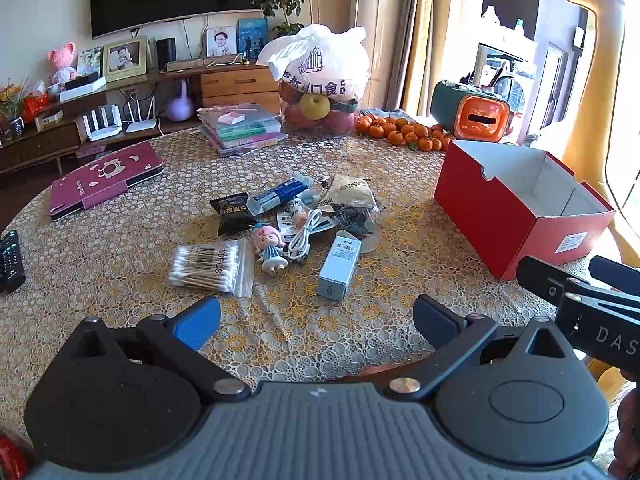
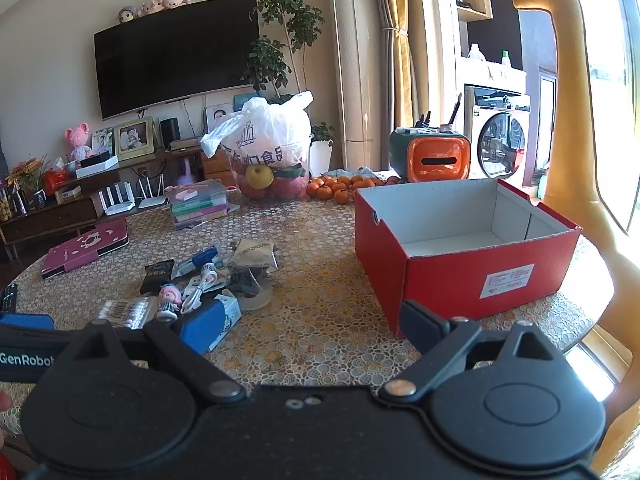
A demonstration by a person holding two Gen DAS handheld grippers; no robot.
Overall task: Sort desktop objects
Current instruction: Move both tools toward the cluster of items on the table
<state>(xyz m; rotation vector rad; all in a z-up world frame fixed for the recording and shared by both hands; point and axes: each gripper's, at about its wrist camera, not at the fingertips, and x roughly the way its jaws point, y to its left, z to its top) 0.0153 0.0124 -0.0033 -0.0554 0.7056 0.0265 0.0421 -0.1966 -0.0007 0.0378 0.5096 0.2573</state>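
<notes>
Both the left gripper (image 1: 316, 320) and the right gripper (image 2: 308, 328) are wide open and hold nothing. Small things (image 1: 280, 224) lie mid-table; the red box (image 2: 460, 252) sits near the right edge.

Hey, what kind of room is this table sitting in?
Most likely a home living room. A big wall-mounted TV hangs over a low cabinet with framed photos, soft toys sit on top of the TV, and the table holds a bag of fruit.

The tablecloth (image 1: 360, 184) shows a gold-and-cream lace pattern. The box (image 2: 460, 280) is red outside, white inside. Near the tabletop's far edge, tangerines (image 1: 404, 132) are orange; the notebook (image 1: 104, 180) is maroon.
</notes>
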